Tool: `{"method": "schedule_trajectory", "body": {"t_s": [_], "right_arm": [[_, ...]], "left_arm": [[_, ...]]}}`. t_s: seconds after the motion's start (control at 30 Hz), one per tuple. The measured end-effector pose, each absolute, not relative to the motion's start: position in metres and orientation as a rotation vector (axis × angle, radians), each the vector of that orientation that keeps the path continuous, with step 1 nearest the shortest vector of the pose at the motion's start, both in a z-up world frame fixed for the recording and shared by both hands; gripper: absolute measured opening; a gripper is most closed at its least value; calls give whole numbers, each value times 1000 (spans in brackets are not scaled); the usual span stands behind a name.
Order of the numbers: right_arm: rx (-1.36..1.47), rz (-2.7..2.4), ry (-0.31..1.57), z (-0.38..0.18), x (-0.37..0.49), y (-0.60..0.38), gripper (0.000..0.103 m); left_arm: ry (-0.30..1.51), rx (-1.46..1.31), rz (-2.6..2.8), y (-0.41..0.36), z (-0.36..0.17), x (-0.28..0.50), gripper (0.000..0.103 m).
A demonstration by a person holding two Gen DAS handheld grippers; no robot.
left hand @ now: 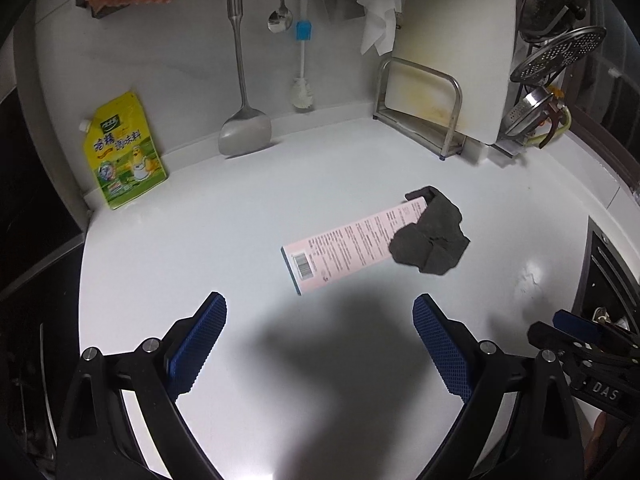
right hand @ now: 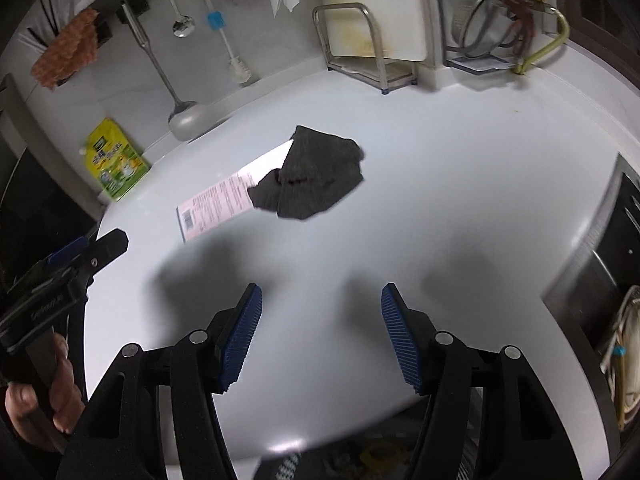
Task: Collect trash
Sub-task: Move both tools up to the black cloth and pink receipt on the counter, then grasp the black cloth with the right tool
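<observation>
A flat pink carton [left hand: 344, 246] with a barcode lies on the white counter [left hand: 200, 248]. A crumpled dark grey cloth [left hand: 430, 236] covers its far end. Both also show in the right wrist view, the carton [right hand: 218, 204] under the cloth [right hand: 316, 178]. My left gripper [left hand: 320, 312] is open and empty, above the counter a little short of the carton's barcode end. My right gripper [right hand: 322, 300] is open and empty, short of the cloth. The left gripper [right hand: 84, 254] shows at the left edge of the right wrist view, held by a hand.
A yellow seasoning pouch [left hand: 124, 152] leans on the back wall at left. A spatula [left hand: 244, 128], a spoon [left hand: 280, 20] and a brush [left hand: 303, 88] hang there. A cutting board rack [left hand: 424, 108] and strainers [left hand: 556, 56] stand at back right. A sink [right hand: 612, 280] lies right.
</observation>
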State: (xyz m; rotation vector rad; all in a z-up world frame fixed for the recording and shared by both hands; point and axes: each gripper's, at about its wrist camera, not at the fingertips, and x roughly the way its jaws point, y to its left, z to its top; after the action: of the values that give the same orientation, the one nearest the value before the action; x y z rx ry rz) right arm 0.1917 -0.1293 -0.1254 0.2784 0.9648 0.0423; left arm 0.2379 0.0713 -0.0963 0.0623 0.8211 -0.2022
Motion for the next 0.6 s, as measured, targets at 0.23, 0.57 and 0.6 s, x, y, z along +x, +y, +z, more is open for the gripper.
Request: {"method": "schedule_trajectory", "body": {"t_s": [0.23, 0.57, 0.6], "right_arm": [[241, 81, 956, -136, 253, -102, 60], [160, 69, 971, -158, 312, -78, 60], [155, 63, 974, -161, 314, -77, 60]], "left_arm": [[833, 65, -202, 81, -109, 269, 92], [841, 55, -202, 93, -114, 285, 92], [842, 52, -205, 94, -114, 285, 92]]}}
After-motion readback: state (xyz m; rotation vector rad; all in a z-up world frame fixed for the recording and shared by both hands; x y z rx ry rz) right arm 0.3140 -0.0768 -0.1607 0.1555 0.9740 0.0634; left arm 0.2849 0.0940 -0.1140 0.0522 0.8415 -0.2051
